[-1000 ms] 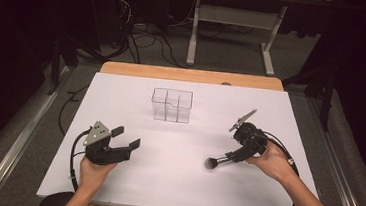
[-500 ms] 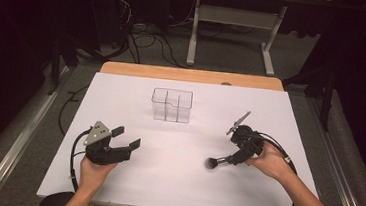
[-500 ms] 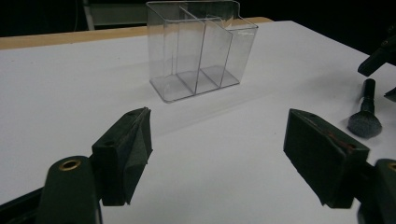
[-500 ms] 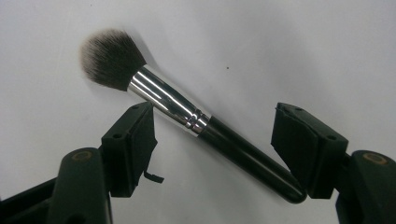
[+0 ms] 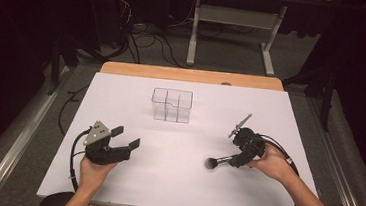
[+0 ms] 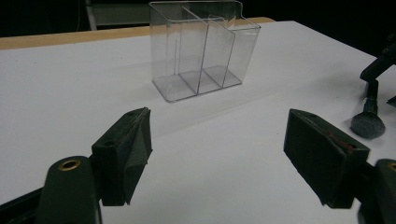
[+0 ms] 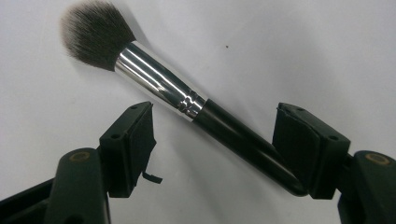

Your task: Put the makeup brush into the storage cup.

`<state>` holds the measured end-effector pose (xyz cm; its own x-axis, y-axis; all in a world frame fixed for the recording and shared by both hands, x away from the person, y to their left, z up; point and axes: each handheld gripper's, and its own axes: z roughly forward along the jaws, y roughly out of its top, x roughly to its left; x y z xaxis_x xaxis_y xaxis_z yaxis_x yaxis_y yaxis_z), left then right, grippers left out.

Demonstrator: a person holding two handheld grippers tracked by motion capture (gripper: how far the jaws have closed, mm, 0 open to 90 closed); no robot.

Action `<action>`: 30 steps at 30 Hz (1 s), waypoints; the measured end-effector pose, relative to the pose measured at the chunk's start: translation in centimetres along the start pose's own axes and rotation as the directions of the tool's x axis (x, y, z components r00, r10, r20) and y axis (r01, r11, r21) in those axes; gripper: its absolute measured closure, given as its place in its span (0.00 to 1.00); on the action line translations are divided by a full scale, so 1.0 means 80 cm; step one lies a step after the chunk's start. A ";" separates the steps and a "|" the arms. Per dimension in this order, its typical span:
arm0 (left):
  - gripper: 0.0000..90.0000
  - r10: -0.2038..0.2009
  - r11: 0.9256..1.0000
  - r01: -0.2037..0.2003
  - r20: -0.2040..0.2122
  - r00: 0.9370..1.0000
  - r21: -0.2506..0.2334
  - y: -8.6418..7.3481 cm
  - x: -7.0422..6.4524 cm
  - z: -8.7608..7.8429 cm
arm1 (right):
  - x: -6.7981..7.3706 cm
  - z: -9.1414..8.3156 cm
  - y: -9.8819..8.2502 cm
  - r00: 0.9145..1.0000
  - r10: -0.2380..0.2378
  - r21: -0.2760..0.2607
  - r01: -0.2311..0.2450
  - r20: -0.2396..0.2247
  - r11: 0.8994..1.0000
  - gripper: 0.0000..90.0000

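A makeup brush [image 5: 218, 161] with a dark bristle head, silver ferrule and black handle lies flat on the white table, right of centre. My right gripper [image 5: 235, 159] is tipped down over its handle and open. In the right gripper view the brush [image 7: 159, 84] runs slantwise between the two pads; the handle's end lies by the right pad [image 7: 303, 149] and the left pad stands clear of it. My left gripper [image 5: 127, 136] hovers open at the left with nothing between its fingers [image 6: 126, 154]. A clear three-compartment organizer [image 5: 171, 105] stands empty at mid-table, also seen ahead of the left gripper [image 6: 201, 51].
White paper covers the table [image 5: 121, 92], with a wooden edge [image 5: 188, 75] at the far side. Cables trail from both grippers off the near edge. Dark floor, cables and a table frame lie beyond.
My right gripper has sunk slightly toward the brush handle. The brush, the organizer and my left gripper have stayed where they were.
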<state>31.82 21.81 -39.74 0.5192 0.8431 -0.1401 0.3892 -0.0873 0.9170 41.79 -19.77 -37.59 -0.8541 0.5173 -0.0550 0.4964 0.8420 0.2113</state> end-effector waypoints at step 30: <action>0.27 0.007 1.000 -0.007 -0.022 1.000 -0.018 0.001 -0.001 -0.003 | -0.001 0.022 0.004 1.000 0.014 0.062 -0.015 0.010 0.998 0.37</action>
<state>31.61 21.85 -39.59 0.5050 0.8539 -0.1254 0.3716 -0.0840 0.9246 42.28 -19.27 -39.28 -0.8455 0.5305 -0.0613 0.5175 0.8422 0.1511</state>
